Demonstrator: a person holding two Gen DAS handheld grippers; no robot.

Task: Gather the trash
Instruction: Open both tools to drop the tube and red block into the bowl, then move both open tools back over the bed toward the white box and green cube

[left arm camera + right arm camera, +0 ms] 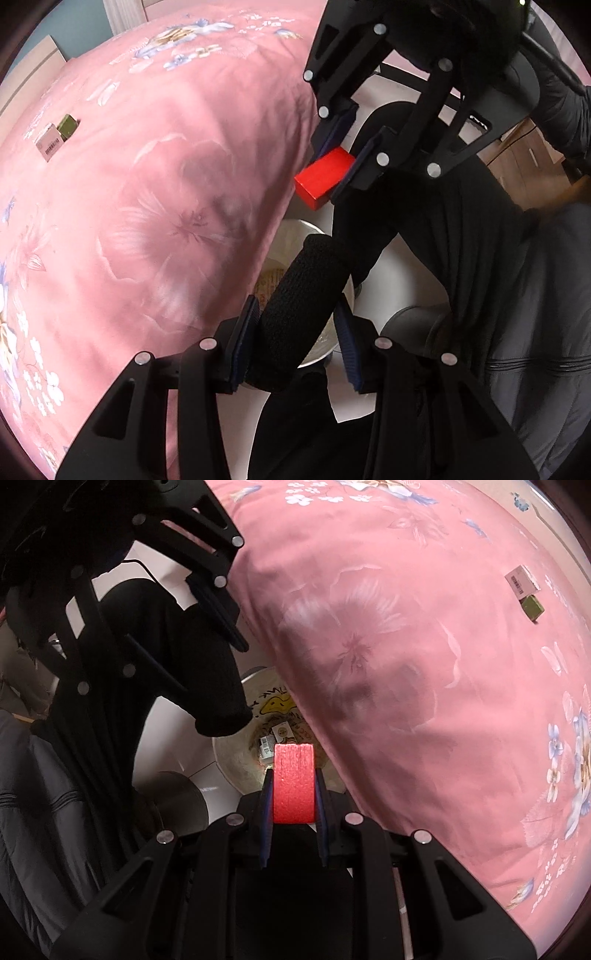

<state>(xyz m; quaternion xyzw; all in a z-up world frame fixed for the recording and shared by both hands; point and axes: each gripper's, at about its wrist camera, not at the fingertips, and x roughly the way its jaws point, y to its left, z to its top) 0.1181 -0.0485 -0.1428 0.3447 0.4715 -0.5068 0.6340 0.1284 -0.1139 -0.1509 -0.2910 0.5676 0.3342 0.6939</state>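
Both grippers loaded above the trash bin beside the bed

The pink floral bed [147, 184] borders the round bin [236, 764] on the floor. The left gripper [295, 325] is clamped on a black foam roll [299, 306]; the right gripper [293, 797] is clamped on a red block [293, 782]. A white carton [48, 142] and green box [67, 125] lie touching on the bed

Left gripper [295, 325] pointed steeply down, jaws partly apart, pads pressed on a black roll [299, 295]. Right gripper [293, 786] also pointed steeply down, jaws drawn close, clamped on a red block [293, 782]. Both sat near each other, right gripper on the far side in the left view.
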